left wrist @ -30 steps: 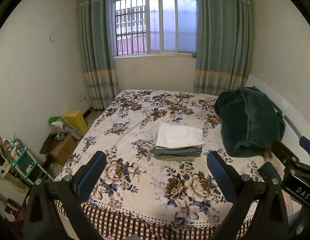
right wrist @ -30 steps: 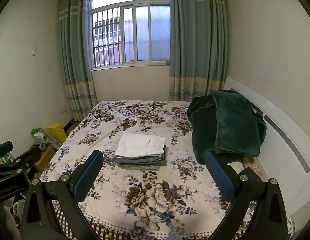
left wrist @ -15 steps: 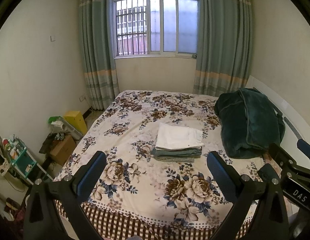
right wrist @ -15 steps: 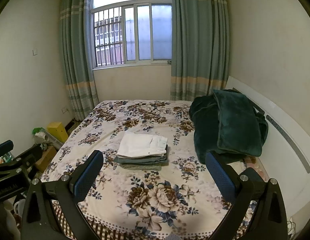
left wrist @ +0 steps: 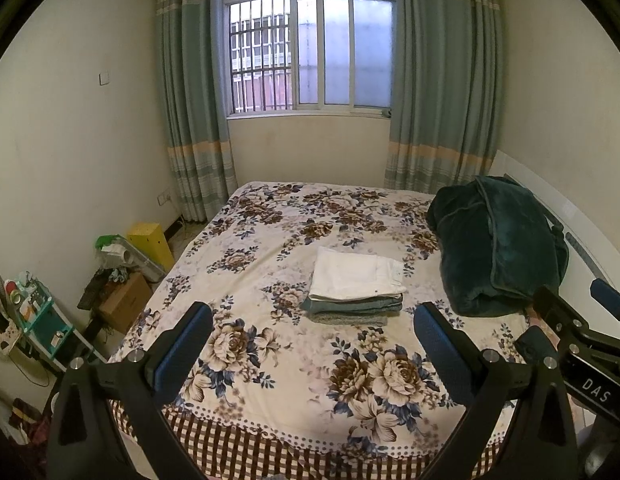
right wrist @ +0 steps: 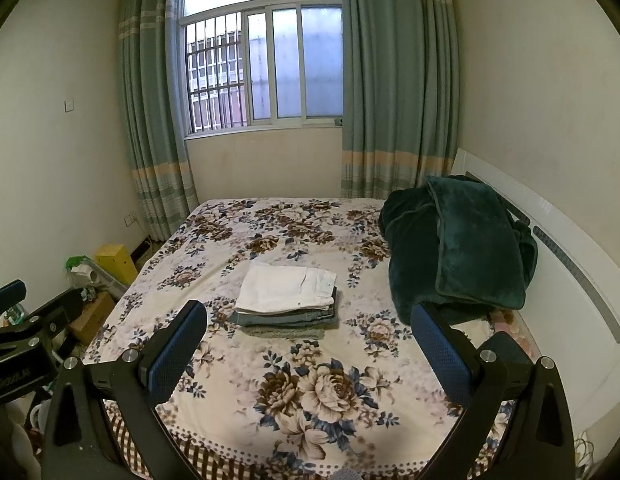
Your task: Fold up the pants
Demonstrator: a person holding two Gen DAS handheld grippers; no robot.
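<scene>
A stack of folded pants lies in the middle of the floral bed [left wrist: 269,360]: white pants [left wrist: 356,274] on top, blue-grey jeans [left wrist: 352,305] under them, a grey-green pair at the bottom. The stack also shows in the right wrist view [right wrist: 285,288]. My left gripper [left wrist: 312,344] is open and empty, held back over the bed's foot, well short of the stack. My right gripper [right wrist: 310,346] is open and empty, likewise near the foot. The right gripper's body shows at the right edge of the left wrist view [left wrist: 582,344].
A dark green blanket [left wrist: 494,244] is heaped at the bed's right side against the white headboard [right wrist: 570,280]. Boxes, a yellow bin [left wrist: 149,240] and a small shelf [left wrist: 37,320] crowd the floor on the left. Window and curtains stand behind the bed.
Both views have drifted slightly; the grippers have tilted down a little. Both stay open and the stack has not moved.
</scene>
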